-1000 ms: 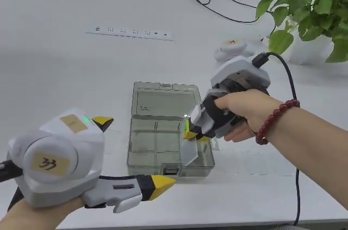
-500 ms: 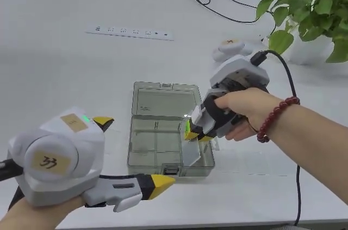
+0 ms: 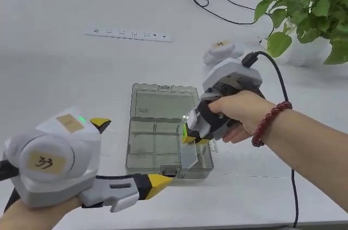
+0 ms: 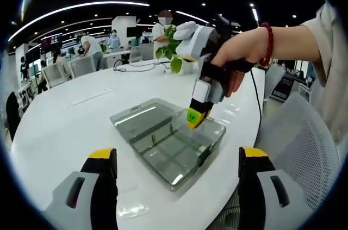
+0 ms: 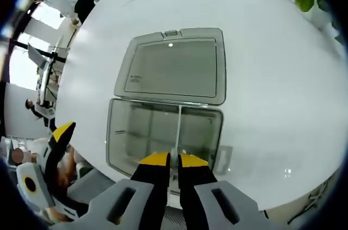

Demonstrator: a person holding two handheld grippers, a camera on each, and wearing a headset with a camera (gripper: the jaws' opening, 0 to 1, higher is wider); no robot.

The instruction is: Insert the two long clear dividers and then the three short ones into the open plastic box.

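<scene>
Near the middle of the head view, the open plastic box point(image 3: 155, 171) sits on the white surface point(image 3: 65, 78), with its lid point(image 3: 163, 102) laid flat on the far side. Over the tray's right-hand part, the right claw point(image 3: 191, 136) has its jaws pinched on a clear divider point(image 3: 190, 156). The sheet hangs tilted below the tips, its lower edge down inside the tray near the front right corner.

From the right gripper view the divider shows edge-on as a thin line. It runs straight up from between the jaws, from the near wall toward the hinge side, so its long axis crosses the tray's shorter span. I judge that the coming move is to bring the sheet upright and press it down into its slots. I cannot tell whether it is a long or a short piece.

At lower left of the head view the left claw point(image 3: 132, 152) hovers in front of the box with its jaws wide apart and empty, so the right hand is the one on the work.
</scene>
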